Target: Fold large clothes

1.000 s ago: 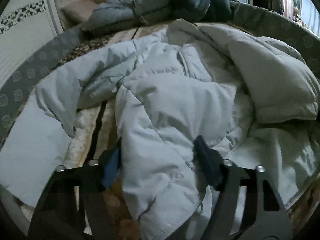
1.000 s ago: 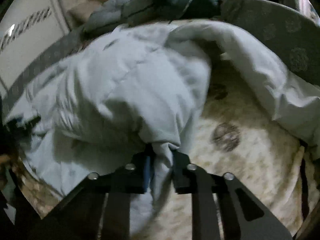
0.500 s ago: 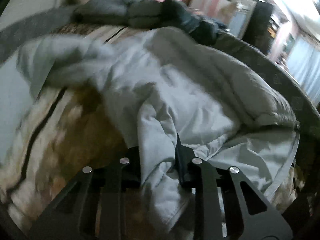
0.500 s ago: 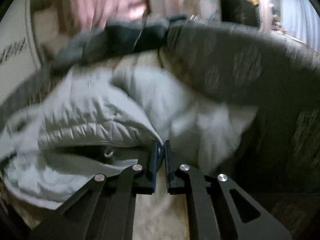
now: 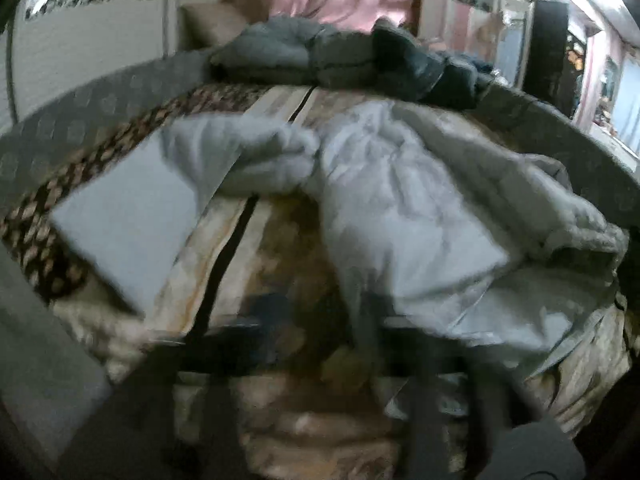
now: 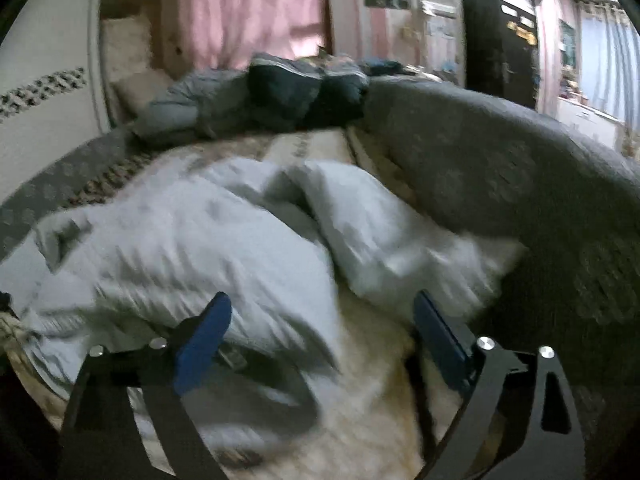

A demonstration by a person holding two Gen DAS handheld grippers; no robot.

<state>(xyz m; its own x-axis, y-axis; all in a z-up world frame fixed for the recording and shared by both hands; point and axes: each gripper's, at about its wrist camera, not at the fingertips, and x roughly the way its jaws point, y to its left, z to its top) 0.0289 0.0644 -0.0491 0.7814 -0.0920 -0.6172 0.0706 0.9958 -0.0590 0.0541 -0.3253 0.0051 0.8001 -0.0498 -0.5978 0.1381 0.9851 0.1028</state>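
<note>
The pale grey padded jacket (image 5: 400, 216) lies crumpled across the middle of the bed (image 5: 256, 264), one sleeve (image 5: 240, 160) flung out toward the bed's left side. Bare patterned cover shows in front of and left of it; its right part bunches against the dark grey bed edge (image 6: 500, 184). A heap of dark clothes (image 5: 360, 60) sits at the far end, apart from the jacket. The right hand-held gripper (image 6: 320, 332) stands wide open, blue pads (image 6: 204, 340) clear of the cloth it pinched half a second ago. The left hand-held gripper (image 5: 320, 320) is smeared by motion blur; it seems parted now, having clamped a fold before, but I cannot tell for sure
</note>
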